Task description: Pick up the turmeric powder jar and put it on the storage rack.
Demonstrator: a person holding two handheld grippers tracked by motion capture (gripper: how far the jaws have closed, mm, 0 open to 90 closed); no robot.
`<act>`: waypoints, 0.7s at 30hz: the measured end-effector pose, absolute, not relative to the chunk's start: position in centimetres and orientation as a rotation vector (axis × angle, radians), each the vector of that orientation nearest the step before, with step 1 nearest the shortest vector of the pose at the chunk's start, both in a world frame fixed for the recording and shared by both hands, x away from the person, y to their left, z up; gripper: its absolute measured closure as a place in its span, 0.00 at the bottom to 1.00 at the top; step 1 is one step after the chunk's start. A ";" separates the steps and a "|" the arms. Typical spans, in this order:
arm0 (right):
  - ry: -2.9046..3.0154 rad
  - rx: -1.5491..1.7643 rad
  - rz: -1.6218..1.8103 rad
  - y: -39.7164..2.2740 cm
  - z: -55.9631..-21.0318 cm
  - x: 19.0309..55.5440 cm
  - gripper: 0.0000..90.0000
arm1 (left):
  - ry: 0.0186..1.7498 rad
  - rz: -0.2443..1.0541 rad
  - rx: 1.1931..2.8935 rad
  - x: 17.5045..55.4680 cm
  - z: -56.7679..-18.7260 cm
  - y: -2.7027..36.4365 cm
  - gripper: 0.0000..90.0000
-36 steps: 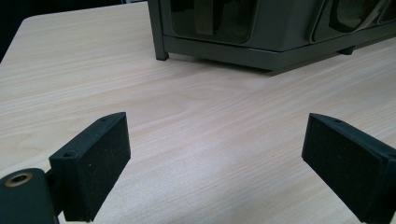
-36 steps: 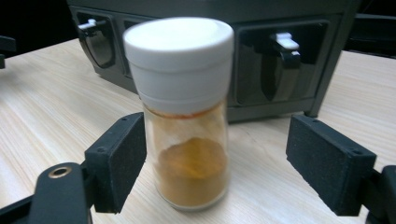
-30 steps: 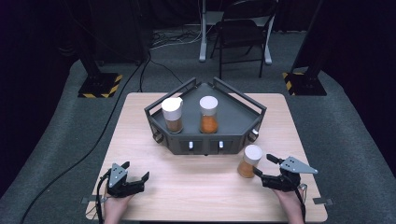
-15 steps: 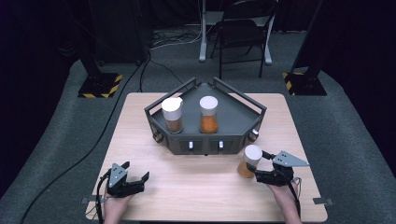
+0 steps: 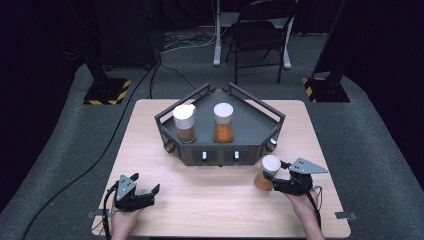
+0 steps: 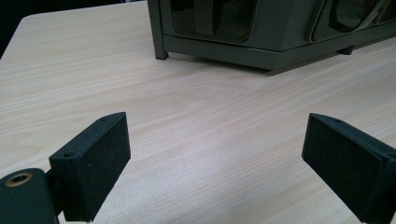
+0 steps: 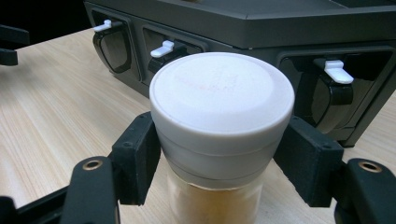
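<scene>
White-lidded jar [image 5: 268,173] stands on the desk [image 5: 210,200] just before the grey rack [image 5: 260,131], right hand-held gripper [image 5: 280,182] closing around it; two jars already racked; left hand-held gripper [image 5: 142,193] rests open, empty

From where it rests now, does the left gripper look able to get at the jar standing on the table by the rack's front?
Probably not without trouble: the jar sits between the right gripper's jaws, far across the table from the open left gripper.
</scene>
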State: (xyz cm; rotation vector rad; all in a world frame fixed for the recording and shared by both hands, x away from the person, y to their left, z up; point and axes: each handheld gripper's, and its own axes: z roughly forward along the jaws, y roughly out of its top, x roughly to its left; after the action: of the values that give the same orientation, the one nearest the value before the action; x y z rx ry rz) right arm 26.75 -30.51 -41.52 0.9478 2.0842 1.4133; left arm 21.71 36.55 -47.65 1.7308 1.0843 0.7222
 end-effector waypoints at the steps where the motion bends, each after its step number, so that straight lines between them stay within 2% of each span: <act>1: 2.085 0.948 1.409 -30.4 -41.5 26.7 0.37 | 1.084 0.722 1.731 21.7 -47.7 36.5 0.09; 21: 2.087 0.940 1.378 -29.7 -37.7 27.0 0.37 | 1.086 0.720 1.730 21.7 -47.6 36.6 0.09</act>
State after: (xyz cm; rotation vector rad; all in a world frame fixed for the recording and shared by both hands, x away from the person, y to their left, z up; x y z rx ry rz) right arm 27.02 -29.75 -37.68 0.9403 2.0873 1.3783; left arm 21.72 36.57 -47.64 1.7299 1.0863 0.7201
